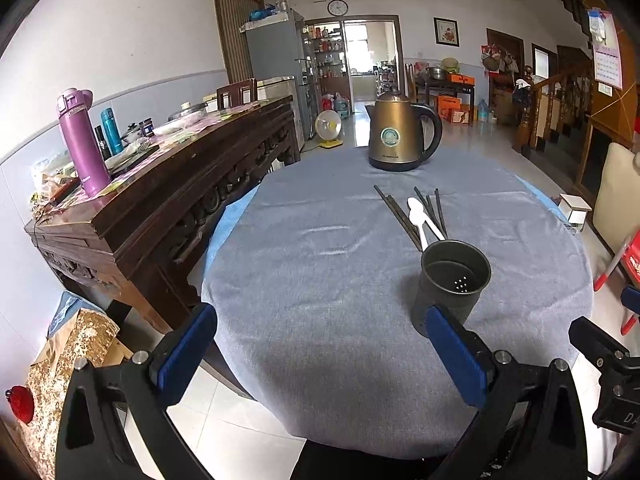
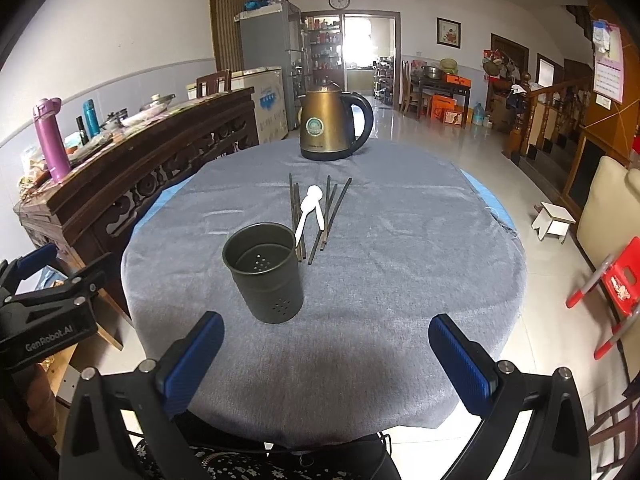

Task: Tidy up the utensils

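A dark metal utensil holder stands upright and empty on the round table's grey cloth. Behind it lie several dark chopsticks and two white spoons, flat on the cloth. My left gripper is open and empty over the near table edge, left of the holder. My right gripper is open and empty over the near edge, right of the holder. The left gripper's body shows at the left of the right wrist view.
A gold electric kettle stands at the table's far side. A dark wooden sideboard with flasks and dishes runs along the left. A red stool and a small white stool stand on the floor at the right.
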The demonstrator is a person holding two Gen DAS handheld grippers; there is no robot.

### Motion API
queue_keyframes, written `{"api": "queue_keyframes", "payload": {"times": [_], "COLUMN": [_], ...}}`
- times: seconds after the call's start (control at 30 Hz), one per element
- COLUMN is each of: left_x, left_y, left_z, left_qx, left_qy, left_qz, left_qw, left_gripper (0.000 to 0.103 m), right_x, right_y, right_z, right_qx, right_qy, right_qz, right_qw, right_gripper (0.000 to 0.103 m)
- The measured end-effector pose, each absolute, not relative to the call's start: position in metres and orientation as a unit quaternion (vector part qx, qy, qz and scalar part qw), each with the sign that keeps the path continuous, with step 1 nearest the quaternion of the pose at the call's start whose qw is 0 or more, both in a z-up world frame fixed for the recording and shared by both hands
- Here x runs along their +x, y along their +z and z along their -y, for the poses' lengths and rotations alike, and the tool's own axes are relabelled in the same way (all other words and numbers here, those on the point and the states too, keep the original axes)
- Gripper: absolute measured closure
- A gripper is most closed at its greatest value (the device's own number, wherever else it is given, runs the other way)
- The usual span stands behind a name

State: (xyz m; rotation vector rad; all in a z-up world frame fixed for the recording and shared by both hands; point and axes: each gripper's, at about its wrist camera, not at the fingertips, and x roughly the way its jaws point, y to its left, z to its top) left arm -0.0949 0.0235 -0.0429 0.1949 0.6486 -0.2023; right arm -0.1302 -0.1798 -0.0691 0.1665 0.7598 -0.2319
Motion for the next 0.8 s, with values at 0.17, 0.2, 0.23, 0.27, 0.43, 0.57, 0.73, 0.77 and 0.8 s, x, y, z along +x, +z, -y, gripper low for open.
{"api": "queue_keyframes", "payload": {"times": [0.17,0.2,0.23,0.27,0.43,0.57,0.73,0.77,0.8], "left_x": [-0.096,-0.097,-0.097,-0.096,-0.095,-0.091,-0.087,-0.087,-0.085], "left_y": [-0.044,-0.045,-0.045,-0.046,-0.05,-0.053,-0.055,-0.055,-0.056], "left_z": [-0.023,-0.023,-0.022,-0.022,-0.023,-0.023,-0.025,-0.025,-0.025], "left_qx": [0.098,0.098,0.098,0.099,0.099,0.098,0.095,0.095,0.095], "left_qy": [-0.099,-0.099,-0.099,-0.099,-0.099,-0.097,-0.096,-0.096,-0.096], "left_qz": [-0.318,-0.318,-0.319,-0.321,-0.326,-0.332,-0.336,-0.336,-0.337], "left_qw": [0.938,0.938,0.937,0.937,0.935,0.933,0.932,0.932,0.932], "left_gripper": [0.0,0.0,0.0,0.0,0.0,0.0,0.0,0.0,0.0], "right_x": [-0.131,-0.131,-0.13,-0.13,-0.129,-0.127,-0.125,-0.124,-0.123], "right_y": [-0.07,-0.07,-0.07,-0.071,-0.074,-0.077,-0.078,-0.078,-0.078], "right_z": [0.18,0.18,0.181,0.181,0.181,0.182,0.181,0.18,0.18], "right_qx": [0.085,0.086,0.086,0.086,0.089,0.091,0.09,0.089,0.089], "right_qy": [-0.112,-0.112,-0.111,-0.111,-0.112,-0.112,-0.112,-0.112,-0.113], "right_qz": [-0.368,-0.369,-0.37,-0.37,-0.374,-0.378,-0.38,-0.381,-0.381], "right_qw": [0.919,0.919,0.918,0.918,0.916,0.915,0.914,0.913,0.913], "right_gripper": [0.0,0.0,0.0,0.0,0.0,0.0,0.0,0.0,0.0]}}
